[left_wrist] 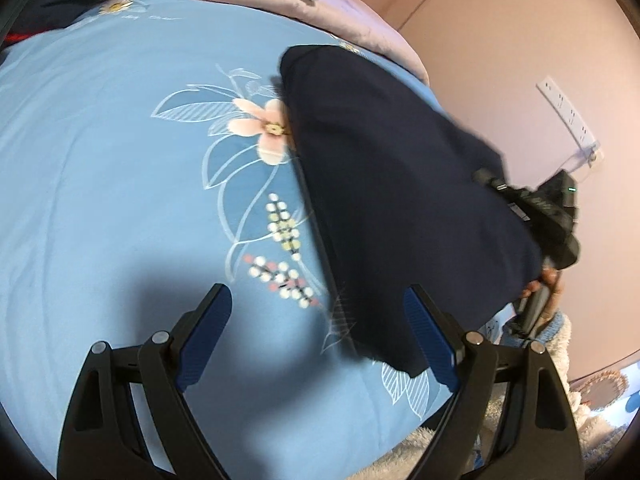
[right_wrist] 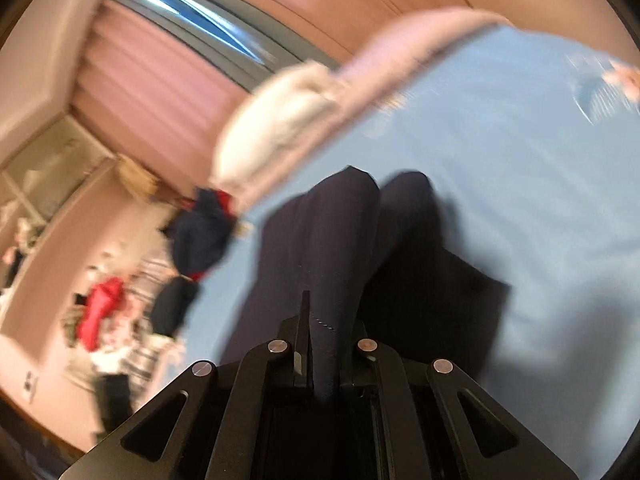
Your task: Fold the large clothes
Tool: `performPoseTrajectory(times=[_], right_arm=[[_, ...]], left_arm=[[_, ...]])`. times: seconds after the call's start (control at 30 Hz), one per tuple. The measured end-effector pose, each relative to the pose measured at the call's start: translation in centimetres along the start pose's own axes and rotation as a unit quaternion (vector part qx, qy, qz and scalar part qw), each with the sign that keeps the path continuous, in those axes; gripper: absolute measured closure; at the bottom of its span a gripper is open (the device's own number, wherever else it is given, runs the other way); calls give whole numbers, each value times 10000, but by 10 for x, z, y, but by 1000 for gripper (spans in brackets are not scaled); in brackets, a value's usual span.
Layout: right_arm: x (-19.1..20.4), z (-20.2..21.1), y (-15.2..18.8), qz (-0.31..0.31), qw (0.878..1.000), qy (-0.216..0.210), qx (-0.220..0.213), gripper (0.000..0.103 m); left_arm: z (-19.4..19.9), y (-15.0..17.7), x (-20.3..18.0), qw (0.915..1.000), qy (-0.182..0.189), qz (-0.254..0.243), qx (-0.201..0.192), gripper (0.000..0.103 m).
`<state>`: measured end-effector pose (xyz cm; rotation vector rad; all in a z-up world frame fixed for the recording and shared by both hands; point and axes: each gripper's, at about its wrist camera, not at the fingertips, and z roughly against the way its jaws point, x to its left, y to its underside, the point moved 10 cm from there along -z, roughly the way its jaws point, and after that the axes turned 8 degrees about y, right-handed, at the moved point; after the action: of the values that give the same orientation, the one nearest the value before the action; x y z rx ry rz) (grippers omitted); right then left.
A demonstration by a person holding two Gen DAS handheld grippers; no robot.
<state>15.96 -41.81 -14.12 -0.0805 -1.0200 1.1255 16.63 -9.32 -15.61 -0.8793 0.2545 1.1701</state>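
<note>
Two views. Left wrist: left gripper (left_wrist: 320,340) spread wide, holding nothing, above a blue floral bedsheet (left_wrist: 100,168); faint script printed near a daisy at the sheet's far end, too small to read. Navy garment (left_wrist: 392,184) lies at the sheet's right side, its far edge lifted by the right gripper (left_wrist: 492,178). Right wrist: right gripper (right_wrist: 324,340) clamped tight on the navy garment (right_wrist: 320,248), a fold draping forward onto the bedsheet (right_wrist: 500,152); view blurred.
</note>
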Motion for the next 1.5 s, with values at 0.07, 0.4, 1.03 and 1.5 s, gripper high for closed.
performPoseTrajectory(times=[0.07, 0.4, 1.03, 1.5], right_arm=[[-20, -15, 8, -146, 9997, 106, 153, 96], [-18, 48, -11, 449, 9890, 1274, -599, 78], [13, 26, 108, 1937, 9673, 1622, 224, 80], [38, 52, 38, 1358, 9859, 882, -411, 75]], left_arm=[[-8, -3, -4, 9999, -27, -85, 72, 15], [-20, -22, -47, 9945, -372, -963, -157, 17], [-82, 9, -47, 9835, -658, -1680, 104, 69], [-66, -65, -40, 9899, -556, -1276, -263, 61]])
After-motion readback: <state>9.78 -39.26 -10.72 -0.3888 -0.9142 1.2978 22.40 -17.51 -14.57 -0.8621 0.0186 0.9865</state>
